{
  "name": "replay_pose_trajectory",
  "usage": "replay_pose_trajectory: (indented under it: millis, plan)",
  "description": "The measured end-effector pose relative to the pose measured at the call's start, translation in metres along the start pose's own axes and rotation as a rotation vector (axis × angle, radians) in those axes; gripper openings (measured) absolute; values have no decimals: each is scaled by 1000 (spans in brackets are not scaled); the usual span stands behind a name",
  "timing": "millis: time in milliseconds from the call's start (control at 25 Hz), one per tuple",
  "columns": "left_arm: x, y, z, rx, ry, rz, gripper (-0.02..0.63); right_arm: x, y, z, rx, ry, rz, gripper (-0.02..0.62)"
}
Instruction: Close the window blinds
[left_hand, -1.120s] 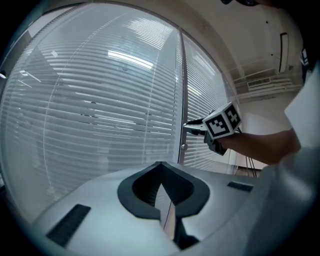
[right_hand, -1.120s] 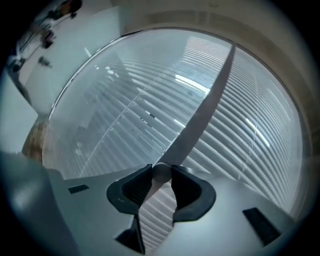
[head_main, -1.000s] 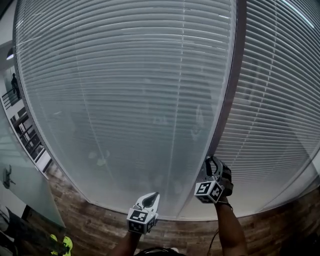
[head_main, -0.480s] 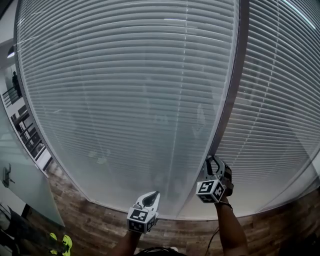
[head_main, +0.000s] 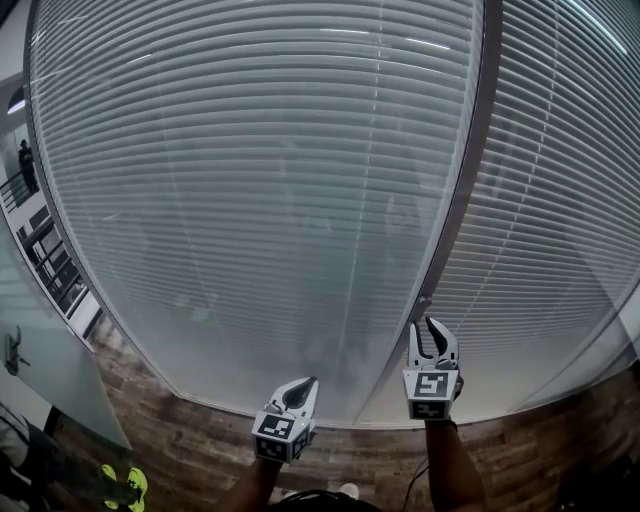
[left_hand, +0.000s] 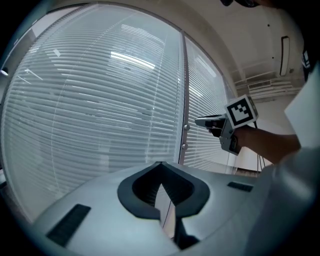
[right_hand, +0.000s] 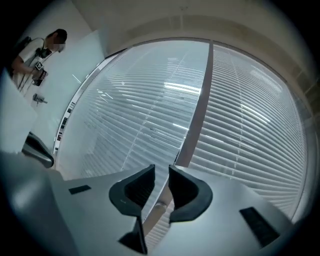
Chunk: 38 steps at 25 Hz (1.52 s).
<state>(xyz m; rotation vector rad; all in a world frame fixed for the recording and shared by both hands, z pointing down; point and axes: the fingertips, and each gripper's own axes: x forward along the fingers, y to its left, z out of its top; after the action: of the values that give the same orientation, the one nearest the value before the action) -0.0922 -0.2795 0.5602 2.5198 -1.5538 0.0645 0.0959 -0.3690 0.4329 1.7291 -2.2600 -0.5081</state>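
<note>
Two white slatted blinds cover the window, a wide one (head_main: 260, 180) on the left and a second (head_main: 550, 200) on the right, with a grey mullion (head_main: 470, 180) between them. The slats lie nearly flat. My right gripper (head_main: 422, 325) stands upright just below the mullion's foot. It is open, its jaws have just been closing, and nothing is between them. In the right gripper view (right_hand: 161, 167) the mullion (right_hand: 200, 100) and a small knob (right_hand: 161, 205) show through the gap. My left gripper (head_main: 308, 382) is shut and empty, pointing at the left blind (left_hand: 100, 100).
Wood-look flooring (head_main: 200, 450) runs below the window. A glass partition (head_main: 40, 380) stands at the left, with green shoes (head_main: 125, 488) near it. A person (right_hand: 37, 55) stands far off by the left wall. Two small knobs (left_hand: 185, 136) sit on the mullion.
My right gripper has rolled from tilted to upright and drawn slightly back from the mullion. The left gripper has sunk a little. The blinds look the same.
</note>
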Motion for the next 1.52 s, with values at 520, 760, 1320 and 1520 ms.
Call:
replay_pose_trajectory:
  millis: [520, 760, 1320, 1520]
  plan:
    - [-63, -6, 31, 26, -18, -42, 0, -87, 79, -13, 92, 96, 72, 3]
    - [-77, -20, 27, 93, -19, -16, 0, -134, 109, -10, 31, 10, 34, 3]
    - [-155, -132, -11, 223, 50, 28, 0, -272, 114, -52, 120, 62, 169, 3]
    - [-182, -161, -24, 255, 16, 40, 0, -303, 122, -56, 83, 45, 199, 3]
